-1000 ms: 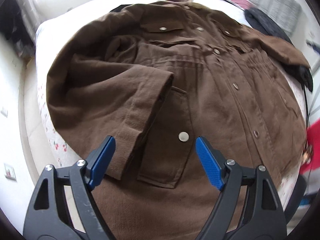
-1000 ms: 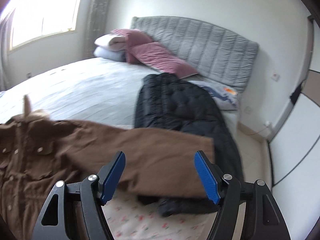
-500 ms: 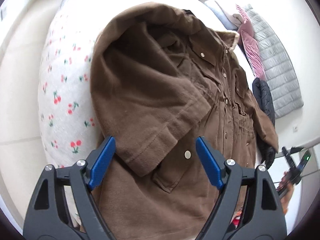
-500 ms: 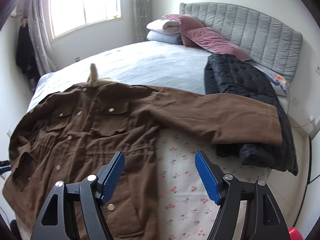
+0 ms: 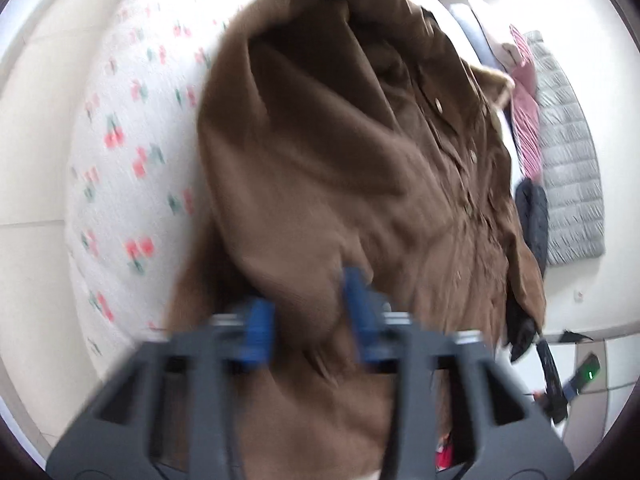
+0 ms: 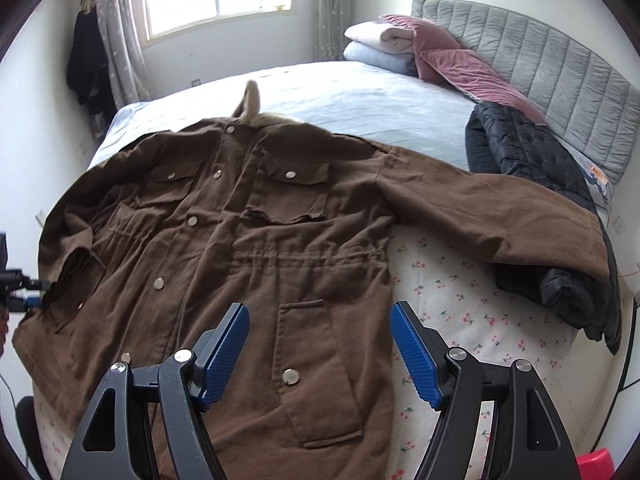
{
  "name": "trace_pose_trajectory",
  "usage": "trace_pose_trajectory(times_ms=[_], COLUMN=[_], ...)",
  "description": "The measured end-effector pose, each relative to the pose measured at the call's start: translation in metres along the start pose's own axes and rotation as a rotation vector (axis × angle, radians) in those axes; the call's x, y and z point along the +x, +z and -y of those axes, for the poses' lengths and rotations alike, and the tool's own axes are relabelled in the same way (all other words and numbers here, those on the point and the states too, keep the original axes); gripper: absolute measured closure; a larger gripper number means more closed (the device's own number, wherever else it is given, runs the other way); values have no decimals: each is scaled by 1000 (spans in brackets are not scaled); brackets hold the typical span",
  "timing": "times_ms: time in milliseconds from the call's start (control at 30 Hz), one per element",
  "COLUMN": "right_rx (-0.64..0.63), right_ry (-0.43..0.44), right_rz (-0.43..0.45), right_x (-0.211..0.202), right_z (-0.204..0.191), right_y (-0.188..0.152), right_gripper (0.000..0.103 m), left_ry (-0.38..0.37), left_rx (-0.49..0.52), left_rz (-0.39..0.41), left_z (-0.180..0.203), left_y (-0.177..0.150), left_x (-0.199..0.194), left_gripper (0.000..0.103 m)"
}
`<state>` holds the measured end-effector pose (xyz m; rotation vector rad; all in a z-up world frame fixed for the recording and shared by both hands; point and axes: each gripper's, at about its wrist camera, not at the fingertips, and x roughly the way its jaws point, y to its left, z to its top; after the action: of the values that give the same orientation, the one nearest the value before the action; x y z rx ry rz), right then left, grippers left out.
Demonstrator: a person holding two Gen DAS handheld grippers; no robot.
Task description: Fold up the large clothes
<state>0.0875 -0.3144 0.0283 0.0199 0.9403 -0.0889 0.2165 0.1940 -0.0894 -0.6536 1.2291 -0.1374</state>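
Observation:
A large brown jacket (image 6: 256, 240) lies front up on the bed, buttoned, with its fur collar toward the window. Its one sleeve (image 6: 500, 216) stretches out to the right over a black puffer jacket (image 6: 532, 152). The other sleeve is folded in over the body (image 5: 340, 160). My left gripper (image 5: 308, 320), blurred, is closing its jaws, and the cuff of that folded sleeve (image 5: 304, 280) is bunched between the blue pads. In the right wrist view it shows at the far left edge (image 6: 24, 284). My right gripper (image 6: 320, 344) hangs open above the jacket's lower pocket, holding nothing.
The cherry-print sheet (image 6: 460, 300) shows bare to the right of the jacket. Pillows (image 6: 400, 40) and a grey headboard (image 6: 540, 64) are at the far end. Dark clothes (image 6: 86, 60) hang by the window. A red object (image 6: 596, 464) sits on the floor at bottom right.
The left gripper rolled, dropped onto the folded sleeve's cuff, and its jaws went from wide open to nearly together. The right gripper swung from the outstretched sleeve to over the jacket's front, still open.

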Motion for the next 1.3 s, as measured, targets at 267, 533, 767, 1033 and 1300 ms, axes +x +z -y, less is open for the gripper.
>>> trace_pose_trajectory(times_ms=[267,533,767,1033,1300], right_rx=[-64,-8,-32,-36,41], right_ry=[-54,-64,-87,-135,-125], right_rz=[-20,-59,-96,-125,-114], right_x=[-2,16,31,39,23], right_z=[-2,9,4,13,32], right_y=[-7,-8,-9,-12,-20], right_gripper=[29,29,29,29,29], left_ry=[359,715,844,1101,870], left_rx=[327,399,358,249,318], left_rz=[332,560,608,600,473], left_z=[42,52,37,-5,-4], left_y=[53,157,231,276,228], left_x=[-87,-150,-126,-71,-66], left_gripper=[91,91,91,71,27])
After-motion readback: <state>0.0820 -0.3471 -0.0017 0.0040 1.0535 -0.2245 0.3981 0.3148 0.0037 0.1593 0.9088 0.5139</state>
